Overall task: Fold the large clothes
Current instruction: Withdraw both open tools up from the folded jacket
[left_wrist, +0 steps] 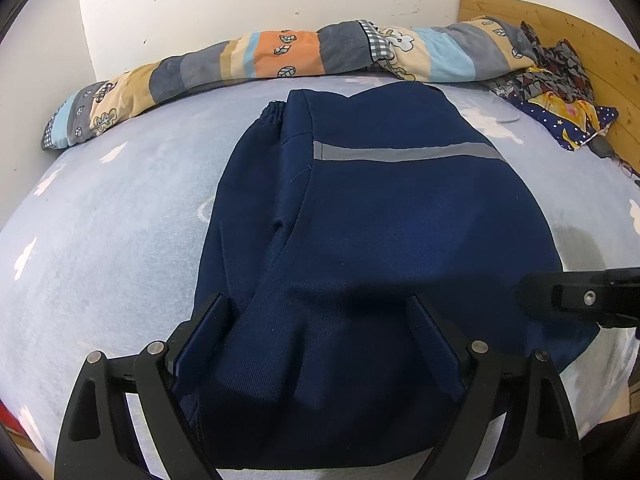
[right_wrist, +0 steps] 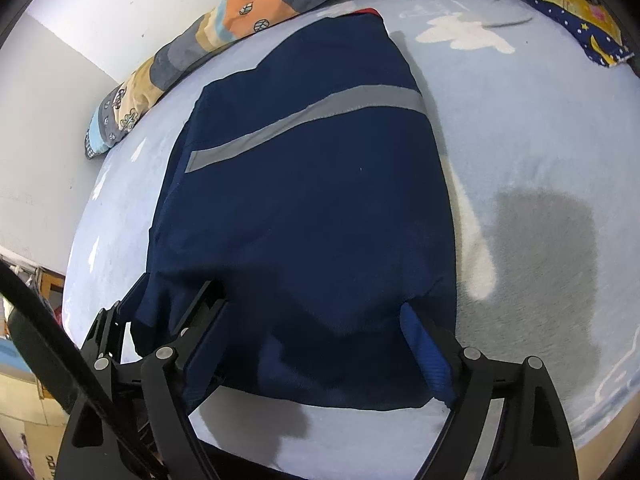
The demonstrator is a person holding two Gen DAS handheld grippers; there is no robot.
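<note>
A navy blue garment (left_wrist: 384, 216) with a grey reflective stripe (left_wrist: 400, 154) lies folded on the light blue bed sheet (left_wrist: 112, 216); an elastic cuff (left_wrist: 274, 114) sticks out at its far left. My left gripper (left_wrist: 320, 320) is open, its fingers (left_wrist: 208, 332) straddling the near edge of the garment. My right gripper (right_wrist: 320, 308) is open too, with its fingers (right_wrist: 428, 356) around the garment's (right_wrist: 304, 200) near right edge, cloth draped between them. The right gripper also shows at the right edge of the left wrist view (left_wrist: 580, 300).
A rolled patchwork quilt (left_wrist: 280, 56) lies along the wall at the far side of the bed. A heap of patterned clothes (left_wrist: 560, 88) sits at the far right by a wooden headboard (left_wrist: 592, 40). Cardboard boxes (right_wrist: 28, 412) stand beside the bed at left.
</note>
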